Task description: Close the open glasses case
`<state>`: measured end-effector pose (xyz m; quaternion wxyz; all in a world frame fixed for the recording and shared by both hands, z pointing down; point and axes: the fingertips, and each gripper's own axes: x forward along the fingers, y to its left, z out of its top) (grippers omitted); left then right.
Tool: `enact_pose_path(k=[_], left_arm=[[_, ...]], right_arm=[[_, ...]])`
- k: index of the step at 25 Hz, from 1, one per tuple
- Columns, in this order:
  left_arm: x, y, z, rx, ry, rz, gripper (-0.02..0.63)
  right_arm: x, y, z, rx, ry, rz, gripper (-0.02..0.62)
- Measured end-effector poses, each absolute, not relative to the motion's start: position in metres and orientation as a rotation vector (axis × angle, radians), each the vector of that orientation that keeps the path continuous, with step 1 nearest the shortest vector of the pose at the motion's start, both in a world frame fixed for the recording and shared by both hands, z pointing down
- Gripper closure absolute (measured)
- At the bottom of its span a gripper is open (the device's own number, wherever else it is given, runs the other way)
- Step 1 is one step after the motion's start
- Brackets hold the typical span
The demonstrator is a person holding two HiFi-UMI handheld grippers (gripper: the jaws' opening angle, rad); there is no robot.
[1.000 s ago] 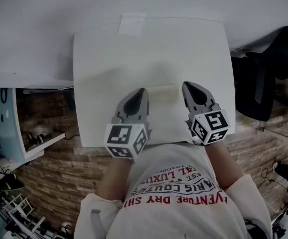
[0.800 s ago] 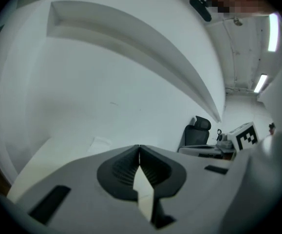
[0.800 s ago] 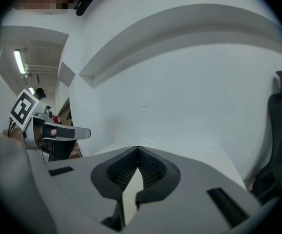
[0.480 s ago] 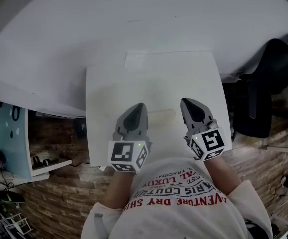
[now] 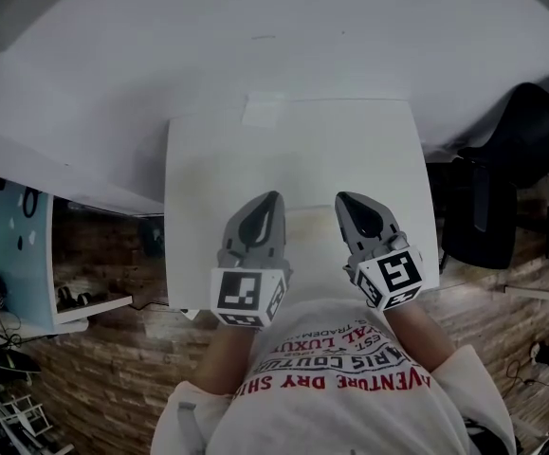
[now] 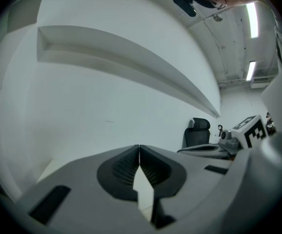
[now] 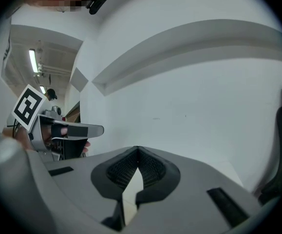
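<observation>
On the table (image 5: 215, 159), the case (image 5: 308, 223) lies between our left gripper (image 5: 270, 202) and right gripper (image 5: 344, 202).
Both pairs of jaws are pressed together, empty; we judge the case likely shut (too pale to be sure), so little remains.

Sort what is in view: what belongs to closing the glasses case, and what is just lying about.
For the job:
glasses case, pale, on the white table between the grippers
left gripper, shut, empty
right gripper, shut, empty

Just about:
pale patch at the table's far edge
black office chair
blue shelf unit
</observation>
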<state>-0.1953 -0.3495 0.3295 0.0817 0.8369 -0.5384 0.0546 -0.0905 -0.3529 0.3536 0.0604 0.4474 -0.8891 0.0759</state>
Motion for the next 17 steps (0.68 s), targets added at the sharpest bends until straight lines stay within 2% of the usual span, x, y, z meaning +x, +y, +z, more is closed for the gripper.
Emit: enact_pose_path(k=[17], left_arm=[[-0.199, -0.347, 0.344, 2.456, -1.591, 0.185, 0.601]], right_arm=[[-0.096, -0.345, 0.359, 1.310, -2.683, 0.236, 0.583]])
